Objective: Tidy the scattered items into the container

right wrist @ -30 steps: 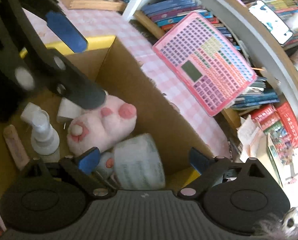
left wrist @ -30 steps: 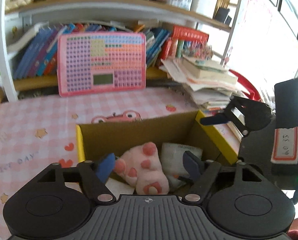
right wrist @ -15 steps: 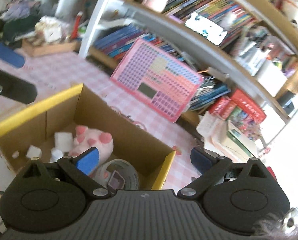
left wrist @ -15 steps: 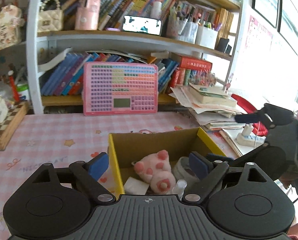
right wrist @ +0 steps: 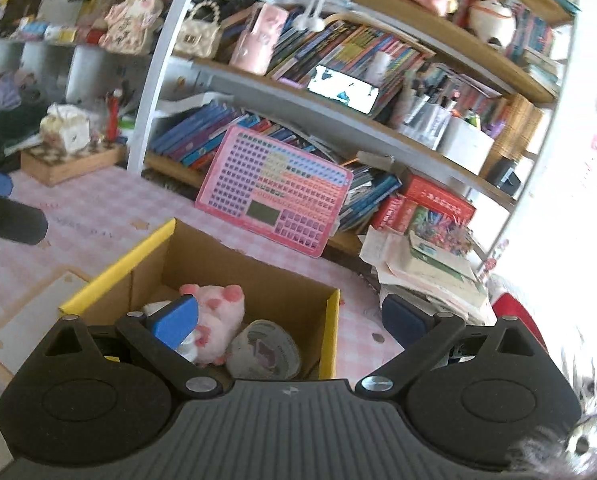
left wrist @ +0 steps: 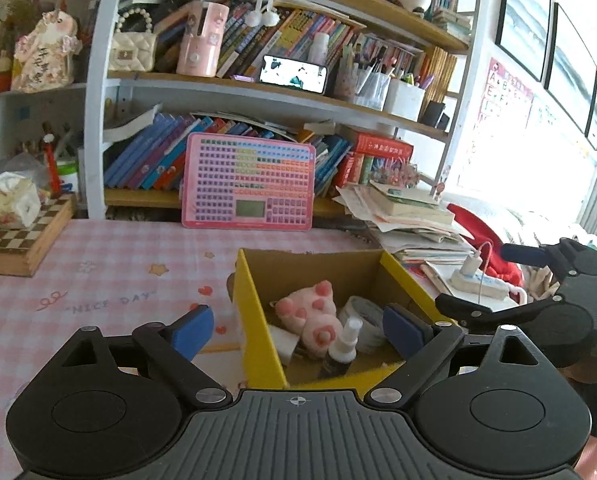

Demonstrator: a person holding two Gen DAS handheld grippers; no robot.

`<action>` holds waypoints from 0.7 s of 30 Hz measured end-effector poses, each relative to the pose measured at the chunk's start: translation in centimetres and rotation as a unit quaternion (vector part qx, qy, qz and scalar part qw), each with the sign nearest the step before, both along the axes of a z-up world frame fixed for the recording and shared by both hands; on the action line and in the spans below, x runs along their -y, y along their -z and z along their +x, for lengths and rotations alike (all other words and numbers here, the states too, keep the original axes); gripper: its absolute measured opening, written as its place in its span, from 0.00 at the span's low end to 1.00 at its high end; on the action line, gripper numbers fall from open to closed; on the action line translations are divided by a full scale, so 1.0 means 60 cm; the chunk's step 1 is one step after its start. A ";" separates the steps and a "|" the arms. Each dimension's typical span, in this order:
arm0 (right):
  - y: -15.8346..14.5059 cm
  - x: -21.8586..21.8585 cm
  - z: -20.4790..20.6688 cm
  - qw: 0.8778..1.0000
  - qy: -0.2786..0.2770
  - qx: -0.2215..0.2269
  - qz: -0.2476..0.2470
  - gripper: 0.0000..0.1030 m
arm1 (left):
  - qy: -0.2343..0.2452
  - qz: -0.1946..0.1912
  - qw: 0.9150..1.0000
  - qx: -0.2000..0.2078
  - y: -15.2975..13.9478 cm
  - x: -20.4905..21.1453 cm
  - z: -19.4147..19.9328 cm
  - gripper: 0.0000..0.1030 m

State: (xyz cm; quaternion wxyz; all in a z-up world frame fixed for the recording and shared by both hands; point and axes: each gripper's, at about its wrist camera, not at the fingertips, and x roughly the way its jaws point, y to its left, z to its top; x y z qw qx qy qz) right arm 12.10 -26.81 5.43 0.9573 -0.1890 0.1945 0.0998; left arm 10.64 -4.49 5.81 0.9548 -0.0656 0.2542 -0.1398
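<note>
1. left wrist view: left gripper has its jaws spread wide, having just been opening; nothing is pinched, and the box shows in the gap between the blue pads.
2. right wrist view: right gripper is also spread wide, holding nothing.
3. cardboard box with yellow outer faces sits on the tabletop, toward its right edge and forward of the back edge.
4. inside the box: a pink plush paw, a small spray bottle upright near the front wall, a roll of white tape beside the paw, and a white block by the left wall.
5. tabletop wears a pink checked cloth printed "nice day".
6. back edge: a pink button board leans against the bookshelf, which is crowded with books.
7. left back corner: a chessboard box with a tissue pack on top.
8. right edge: a stack of papers and books; a power strip lies near it.
9. room: bright window on the right; framed pictures on the wall above.
</note>
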 end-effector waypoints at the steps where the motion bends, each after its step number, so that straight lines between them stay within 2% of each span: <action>1: 0.000 -0.003 -0.012 1.000 0.004 0.000 0.004 0.96 | 0.000 0.000 1.000 -0.002 0.001 -0.004 -0.011 0.91; 7: 0.015 -0.021 -0.093 0.999 0.028 -0.001 0.015 0.96 | -0.002 -0.009 1.000 -0.019 0.018 -0.024 -0.074 0.91; 13: 0.036 -0.040 -0.157 0.995 0.062 -0.031 0.066 0.97 | -0.029 -0.018 0.999 -0.038 0.039 -0.048 -0.133 0.91; 15: 0.047 -0.047 -0.174 0.991 0.089 -0.046 0.088 0.98 | -0.039 -0.009 0.998 -0.038 0.045 -0.054 -0.151 0.91; 19: 0.071 -0.061 -0.205 0.981 0.104 -0.093 0.131 0.98 | -0.085 0.051 0.994 -0.042 0.062 -0.065 -0.183 0.91; 21: 0.076 -0.069 -0.211 0.980 0.101 -0.108 0.136 0.98 | -0.103 0.054 0.992 -0.054 0.068 -0.077 -0.196 0.91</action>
